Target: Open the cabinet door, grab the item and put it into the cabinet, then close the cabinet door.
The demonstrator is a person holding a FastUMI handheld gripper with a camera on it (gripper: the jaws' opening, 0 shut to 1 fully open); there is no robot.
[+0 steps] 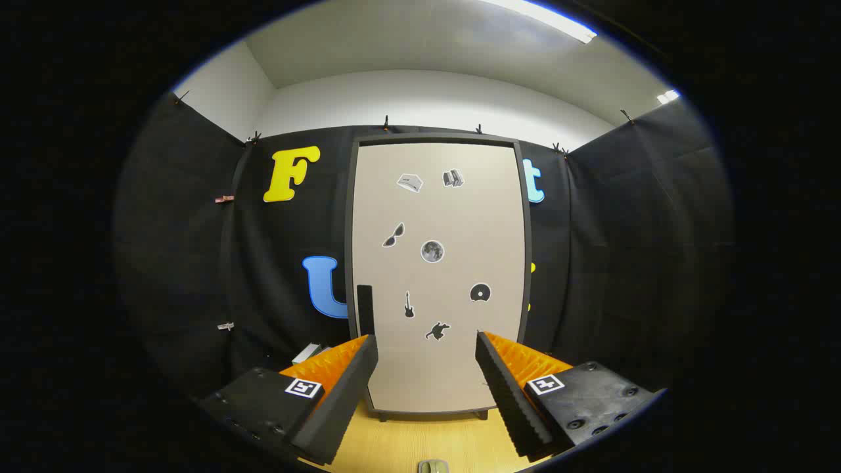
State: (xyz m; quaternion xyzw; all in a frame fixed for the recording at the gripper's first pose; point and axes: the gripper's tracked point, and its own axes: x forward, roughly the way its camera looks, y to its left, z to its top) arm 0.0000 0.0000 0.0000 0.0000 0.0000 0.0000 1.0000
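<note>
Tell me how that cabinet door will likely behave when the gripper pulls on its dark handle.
The cabinet door looks like a flat rigid panel, so it should probably swing as one piece rather than flex. The handle sits at one edge, suggesting hinges opposite. The cabinet is tall on small feet and might shift. The gripper is open, short of it.

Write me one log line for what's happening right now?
stage: before opening | cabinet door: closed | handle: beyond left finger, untouched | hand-held gripper: open, empty, facing door | small item: on table between fingers

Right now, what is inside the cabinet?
Cannot be seen: the cabinet door is shut and covers the interior, showing just its stickers and the dark handle. The gripper is open, holding nothing.
</note>
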